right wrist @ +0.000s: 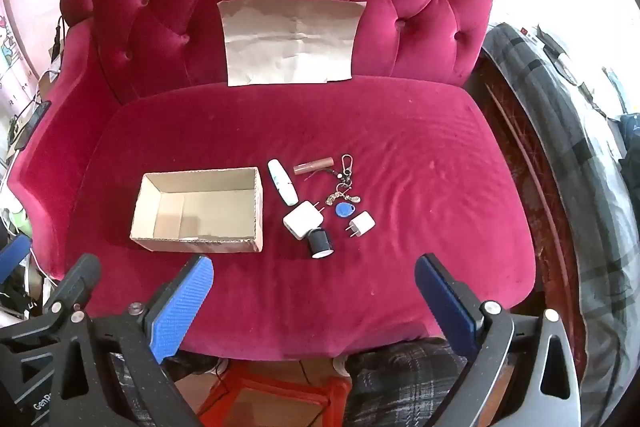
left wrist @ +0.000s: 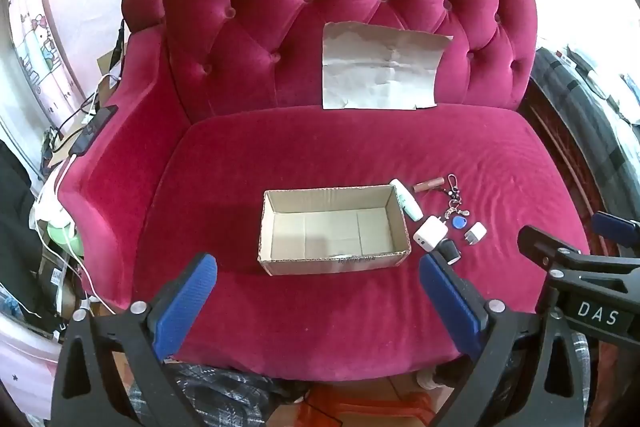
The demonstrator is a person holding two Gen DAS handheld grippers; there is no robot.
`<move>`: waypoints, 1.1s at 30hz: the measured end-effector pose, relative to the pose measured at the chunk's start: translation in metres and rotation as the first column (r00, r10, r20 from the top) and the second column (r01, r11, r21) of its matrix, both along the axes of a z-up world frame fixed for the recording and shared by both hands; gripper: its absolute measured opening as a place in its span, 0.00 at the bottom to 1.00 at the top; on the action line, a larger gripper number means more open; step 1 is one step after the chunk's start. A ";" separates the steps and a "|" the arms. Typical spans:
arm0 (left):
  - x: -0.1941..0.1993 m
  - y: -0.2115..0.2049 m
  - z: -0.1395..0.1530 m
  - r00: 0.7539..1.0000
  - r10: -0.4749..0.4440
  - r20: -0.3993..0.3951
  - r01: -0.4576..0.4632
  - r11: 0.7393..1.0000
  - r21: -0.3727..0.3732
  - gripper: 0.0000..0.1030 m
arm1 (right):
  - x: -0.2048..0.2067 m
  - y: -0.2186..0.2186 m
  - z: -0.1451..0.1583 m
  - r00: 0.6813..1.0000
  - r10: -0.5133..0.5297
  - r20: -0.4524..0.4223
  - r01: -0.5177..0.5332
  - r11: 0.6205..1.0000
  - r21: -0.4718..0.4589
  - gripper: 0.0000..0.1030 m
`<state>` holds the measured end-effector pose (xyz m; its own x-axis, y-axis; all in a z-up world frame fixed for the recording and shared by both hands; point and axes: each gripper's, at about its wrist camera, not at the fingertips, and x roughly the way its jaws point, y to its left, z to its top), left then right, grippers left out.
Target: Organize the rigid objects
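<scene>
An empty open cardboard box (left wrist: 334,229) (right wrist: 200,215) sits on the red velvet sofa seat (left wrist: 320,155) (right wrist: 420,155). Right of it lie a white tube (right wrist: 282,181) (left wrist: 406,199), a brown lipstick tube (right wrist: 313,165) (left wrist: 429,183), a key ring with a blue fob (right wrist: 345,195) (left wrist: 456,211), a large white charger (right wrist: 303,219) (left wrist: 430,231), a small white charger (right wrist: 361,223) (left wrist: 475,233) and a small black cylinder (right wrist: 320,243) (left wrist: 450,251). My left gripper (left wrist: 318,269) is open and empty in front of the box. My right gripper (right wrist: 314,269) is open and empty in front of the small items.
A creased sheet of brown paper (left wrist: 382,67) (right wrist: 290,41) leans on the tufted sofa back. A phone and cables (left wrist: 94,131) lie on the left armrest. A dark plaid bed (right wrist: 580,147) stands right of the sofa. A red stool (right wrist: 276,395) is below the seat edge.
</scene>
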<state>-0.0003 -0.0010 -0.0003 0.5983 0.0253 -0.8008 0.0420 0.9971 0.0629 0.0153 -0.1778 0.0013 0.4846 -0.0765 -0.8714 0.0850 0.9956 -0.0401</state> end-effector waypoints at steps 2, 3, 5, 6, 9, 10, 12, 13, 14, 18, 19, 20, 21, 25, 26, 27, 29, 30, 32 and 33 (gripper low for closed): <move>0.000 0.000 -0.001 1.000 0.001 -0.005 -0.001 1.000 -0.004 1.00 | -0.001 0.000 0.000 1.000 0.000 0.004 0.000 1.000 -0.007 1.00; 0.001 -0.001 -0.002 1.000 0.002 -0.006 -0.002 1.000 -0.005 1.00 | -0.001 0.001 0.001 1.000 0.001 0.003 -0.001 1.000 -0.007 1.00; 0.001 -0.002 -0.003 1.000 0.002 -0.008 -0.002 1.000 -0.008 1.00 | -0.002 0.001 0.001 1.000 0.001 0.004 -0.001 1.000 -0.009 1.00; 0.002 -0.002 -0.003 1.000 0.003 -0.009 -0.003 1.000 -0.009 1.00 | -0.002 0.002 0.002 1.000 0.002 0.005 -0.002 1.000 -0.010 1.00; 0.001 0.000 0.003 1.000 -0.001 0.002 0.001 1.000 -0.013 1.00 | -0.001 0.000 0.002 1.000 0.003 0.006 -0.003 1.000 -0.005 1.00; 0.001 0.000 0.004 1.000 -0.002 0.001 0.002 1.000 -0.013 1.00 | 0.000 0.000 0.002 1.000 0.003 0.006 -0.003 1.000 -0.005 1.00; 0.002 0.000 0.004 1.000 -0.002 0.000 0.002 1.000 -0.014 1.00 | 0.000 0.000 0.001 1.000 0.003 0.007 -0.003 1.000 -0.004 1.00; 0.002 0.000 0.004 1.000 -0.002 -0.002 0.002 1.000 -0.014 1.00 | 0.000 -0.001 0.001 1.000 0.003 0.006 -0.003 1.000 -0.004 1.00; 0.003 0.000 0.003 1.000 -0.003 -0.004 0.003 1.000 -0.014 1.00 | 0.001 -0.001 0.000 1.000 0.003 0.005 -0.003 1.000 -0.005 1.00; 0.001 0.000 0.004 1.000 -0.001 0.002 0.002 1.000 -0.013 1.00 | 0.003 -0.003 -0.001 1.000 0.003 0.004 -0.003 1.000 -0.009 1.00; 0.001 0.000 0.005 1.000 -0.003 0.002 0.003 1.000 -0.012 1.00 | -0.002 0.000 0.003 1.000 0.002 0.010 -0.001 1.000 -0.010 1.00; 0.001 0.000 0.005 1.000 -0.002 0.001 0.002 1.000 -0.012 1.00 | -0.001 0.001 0.003 1.000 0.002 0.009 -0.002 1.000 -0.012 1.00; 0.002 0.001 0.007 1.000 -0.003 0.001 0.003 1.000 -0.013 1.00 | 0.000 0.001 0.004 1.000 0.002 0.009 -0.002 1.000 -0.013 1.00; 0.004 0.004 0.011 1.000 0.002 0.007 -0.001 1.000 -0.010 1.00 | -0.001 0.001 0.004 1.000 0.004 0.009 -0.004 1.000 -0.010 1.00; 0.004 0.004 0.012 1.000 0.003 0.009 -0.002 1.000 -0.010 1.00 | -0.001 0.001 0.005 1.000 0.005 0.010 -0.005 1.000 -0.009 1.00; 0.003 0.004 0.012 1.000 0.003 0.012 -0.002 1.000 -0.010 1.00 | 0.000 0.001 0.006 1.000 0.005 0.012 -0.005 1.000 -0.008 1.00; 0.003 0.005 0.013 1.000 0.003 0.014 -0.003 1.000 -0.008 1.00 | 0.000 0.001 0.007 1.000 0.006 0.015 -0.006 1.000 -0.009 1.00; 0.002 0.004 0.012 1.000 0.003 0.016 -0.003 1.000 -0.006 1.00 | 0.000 0.002 0.008 1.000 0.007 0.015 -0.007 1.000 -0.009 1.00; 0.001 0.004 0.013 1.000 0.004 0.018 -0.004 1.000 -0.007 1.00 | -0.001 0.002 0.007 1.000 0.008 0.019 -0.008 1.000 -0.006 1.00; 0.001 0.003 0.013 1.000 0.004 0.018 -0.004 1.000 -0.007 1.00 | -0.001 0.001 0.008 1.000 0.007 0.020 -0.007 1.000 -0.005 1.00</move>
